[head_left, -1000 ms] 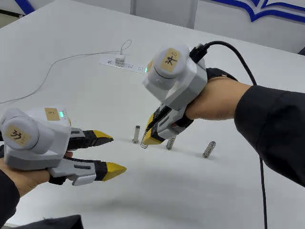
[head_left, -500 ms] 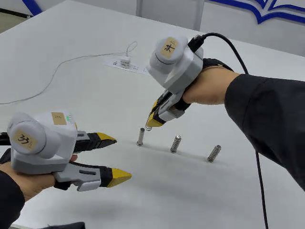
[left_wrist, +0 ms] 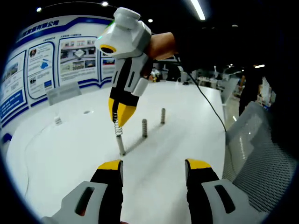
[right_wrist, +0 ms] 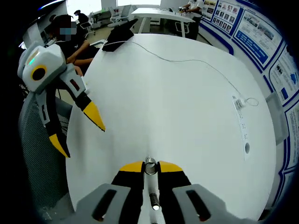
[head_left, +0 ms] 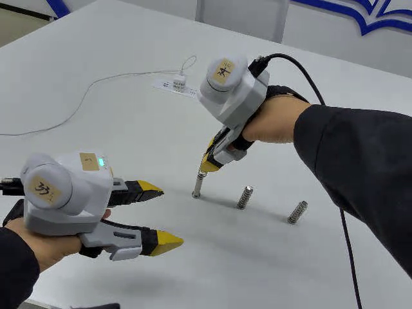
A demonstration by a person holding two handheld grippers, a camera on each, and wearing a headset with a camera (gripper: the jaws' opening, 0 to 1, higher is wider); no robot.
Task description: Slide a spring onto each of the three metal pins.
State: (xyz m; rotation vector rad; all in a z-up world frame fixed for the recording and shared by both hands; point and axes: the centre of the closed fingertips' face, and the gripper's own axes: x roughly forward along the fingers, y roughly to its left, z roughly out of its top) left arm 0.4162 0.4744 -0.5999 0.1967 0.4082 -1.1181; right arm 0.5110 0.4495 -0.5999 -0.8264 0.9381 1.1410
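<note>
Spring [left_wrist: 117, 128] top hidden between right gripper [left_wrist: 119, 123] fingers [left_wrist: 123, 110]; cable [head_left: 93, 82] cut by left edge.

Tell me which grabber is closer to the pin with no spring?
Right. The right gripper hangs just above the bare pin, pinching a spring; the left gripper sits open, off to its side.

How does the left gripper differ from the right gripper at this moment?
The left gripper is open with nothing between its jaws; the right gripper is shut on a spring. The left one lies roughly level, aimed across the table; the right one points steeply down, holding the spring just above a bare pin. Both have yellow-tipped black jaws and grey bodies.
</note>
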